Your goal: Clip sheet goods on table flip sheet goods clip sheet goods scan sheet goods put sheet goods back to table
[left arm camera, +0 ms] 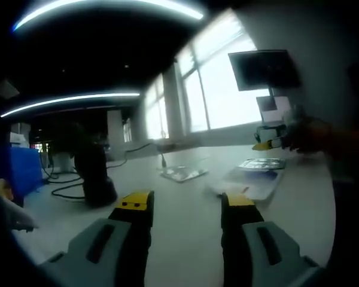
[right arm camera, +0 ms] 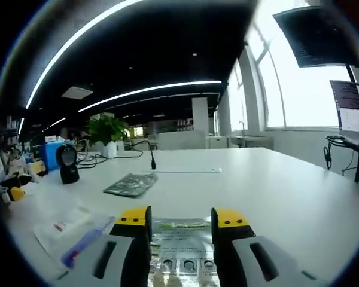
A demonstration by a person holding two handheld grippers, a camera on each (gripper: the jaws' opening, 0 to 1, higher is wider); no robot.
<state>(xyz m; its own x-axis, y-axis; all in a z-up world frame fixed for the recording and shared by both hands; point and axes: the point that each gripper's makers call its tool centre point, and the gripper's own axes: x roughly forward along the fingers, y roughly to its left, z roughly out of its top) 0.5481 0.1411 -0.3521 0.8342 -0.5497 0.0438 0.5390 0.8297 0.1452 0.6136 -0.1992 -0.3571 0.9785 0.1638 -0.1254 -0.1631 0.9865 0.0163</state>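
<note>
Sheet goods (right arm camera: 180, 248) between open fingers (right arm camera: 134, 220)

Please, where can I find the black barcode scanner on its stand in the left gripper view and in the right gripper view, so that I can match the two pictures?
Left gripper view: the black scanner stands on the white table, left of centre, beyond the left jaw tip.
Right gripper view: the scanner stands far left, smaller, near the table's edge.
Shared landmark: the grey foil packet lying flat on the table in both.

No text is legible. The printing on the sheet packet (right arm camera: 180, 242) is blurred. The monitor (right arm camera: 351, 107) shows unreadable lines.
</note>
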